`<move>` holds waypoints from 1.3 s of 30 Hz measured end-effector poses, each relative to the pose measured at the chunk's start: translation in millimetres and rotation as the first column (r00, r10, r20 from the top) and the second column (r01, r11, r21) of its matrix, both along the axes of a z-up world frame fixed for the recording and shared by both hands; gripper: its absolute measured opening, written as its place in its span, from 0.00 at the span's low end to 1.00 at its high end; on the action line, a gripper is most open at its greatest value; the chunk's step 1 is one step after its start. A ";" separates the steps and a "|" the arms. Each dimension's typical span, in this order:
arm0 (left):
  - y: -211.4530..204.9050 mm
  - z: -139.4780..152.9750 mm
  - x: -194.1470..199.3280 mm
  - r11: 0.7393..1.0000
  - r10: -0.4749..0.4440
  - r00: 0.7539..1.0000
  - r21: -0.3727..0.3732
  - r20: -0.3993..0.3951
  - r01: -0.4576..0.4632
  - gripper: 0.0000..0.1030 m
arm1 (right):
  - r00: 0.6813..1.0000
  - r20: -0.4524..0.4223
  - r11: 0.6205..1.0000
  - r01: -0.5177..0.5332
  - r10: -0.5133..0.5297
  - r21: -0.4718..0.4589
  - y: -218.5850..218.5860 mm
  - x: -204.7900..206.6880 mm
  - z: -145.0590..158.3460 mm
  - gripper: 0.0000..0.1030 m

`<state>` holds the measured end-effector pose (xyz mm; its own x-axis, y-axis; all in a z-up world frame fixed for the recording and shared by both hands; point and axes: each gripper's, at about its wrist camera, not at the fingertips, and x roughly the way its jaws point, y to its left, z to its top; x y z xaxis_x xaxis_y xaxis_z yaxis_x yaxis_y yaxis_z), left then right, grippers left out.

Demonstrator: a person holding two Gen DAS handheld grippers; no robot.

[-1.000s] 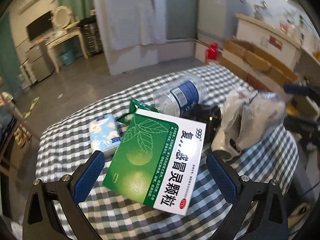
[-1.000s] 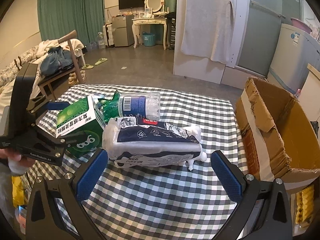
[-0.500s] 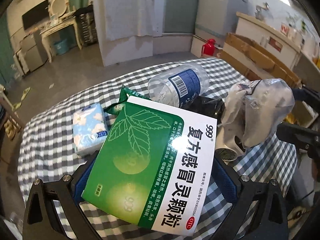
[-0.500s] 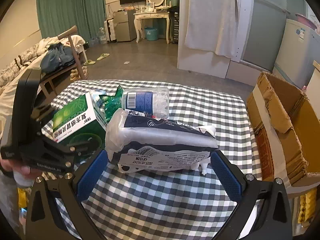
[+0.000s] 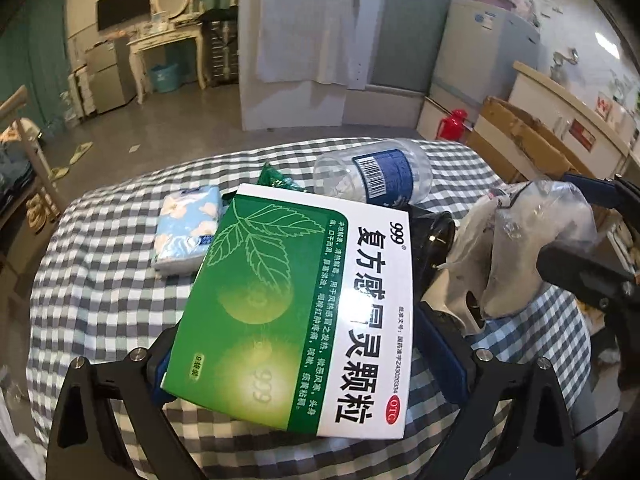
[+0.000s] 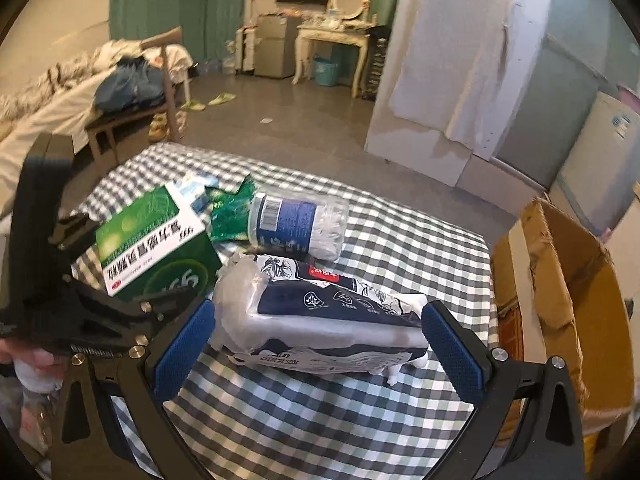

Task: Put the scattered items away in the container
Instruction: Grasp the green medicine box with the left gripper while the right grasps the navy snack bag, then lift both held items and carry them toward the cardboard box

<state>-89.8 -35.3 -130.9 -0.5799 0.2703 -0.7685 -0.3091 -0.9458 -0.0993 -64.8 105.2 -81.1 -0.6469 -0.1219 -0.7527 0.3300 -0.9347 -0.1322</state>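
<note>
A green and white medicine box (image 5: pixel 296 304) lies tilted between the fingers of my left gripper (image 5: pixel 296 356). The jaws are closing on it; the right pad (image 5: pixel 440 360) stands at the box's edge and the left pad is hidden under the box. In the right wrist view the same box (image 6: pixel 152 248) shows with my left gripper (image 6: pixel 80 300) around it. My right gripper (image 6: pixel 320 332) is open and straddles a white and navy plastic-wrapped package (image 6: pixel 320 320) lying on the checked tablecloth (image 6: pixel 320 420). An open cardboard box (image 6: pixel 560 280) stands off the table's right edge.
A clear bottle with a blue label (image 6: pixel 300 224) lies on its side behind the package, next to a crumpled green wrapper (image 6: pixel 232 212). A blue and white tissue pack (image 5: pixel 188 232) lies left of the medicine box. A black object (image 5: pixel 436 236) sits beside the package.
My left gripper has come forward and rolled, so the medicine box now sits between its fingers. My right gripper has moved in until the package lies between its pads.
</note>
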 end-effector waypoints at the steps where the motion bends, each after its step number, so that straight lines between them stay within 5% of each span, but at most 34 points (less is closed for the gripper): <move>1: -2.1 0.1 1.0 1.000 0.015 1.000 0.014 0.000 -0.015 0.93 | 1.000 0.015 1.000 -0.015 0.015 -0.001 -0.1 -1.4 -2.1 1.00; 9: -13.6 -3.9 7.4 0.995 0.085 0.996 0.043 0.000 -0.085 0.87 | 0.997 0.049 0.997 -0.064 0.062 0.044 -5.3 -0.8 -16.3 0.97; 15: -2.7 -3.9 9.1 0.997 0.082 0.997 0.011 -0.010 -0.082 0.87 | 0.995 0.062 0.997 -0.083 0.083 -0.003 -1.5 5.9 -17.4 0.72; 17: 1.6 -4.0 10.8 0.996 0.085 0.996 -0.007 -0.017 -0.085 0.87 | 0.995 0.063 0.996 -0.079 0.082 -0.040 1.8 7.9 -16.2 0.53; 23: 10.1 -3.6 8.4 0.992 0.122 0.992 -0.030 -0.027 -0.123 0.87 | 0.997 0.045 0.992 -0.053 0.058 -0.113 14.1 12.4 -12.6 0.36; 39: 14.4 5.3 7.5 0.976 0.216 0.976 -0.023 -0.034 -0.216 0.82 | 0.998 -0.056 0.979 0.007 -0.019 -0.202 50.3 31.7 17.6 0.34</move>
<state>-82.2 -21.0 -125.6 -0.6458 0.1160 -0.7547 -0.0998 -0.9927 -0.0671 -33.1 155.6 -63.5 -0.6908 -0.2591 -0.6751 0.3151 -0.9481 0.0414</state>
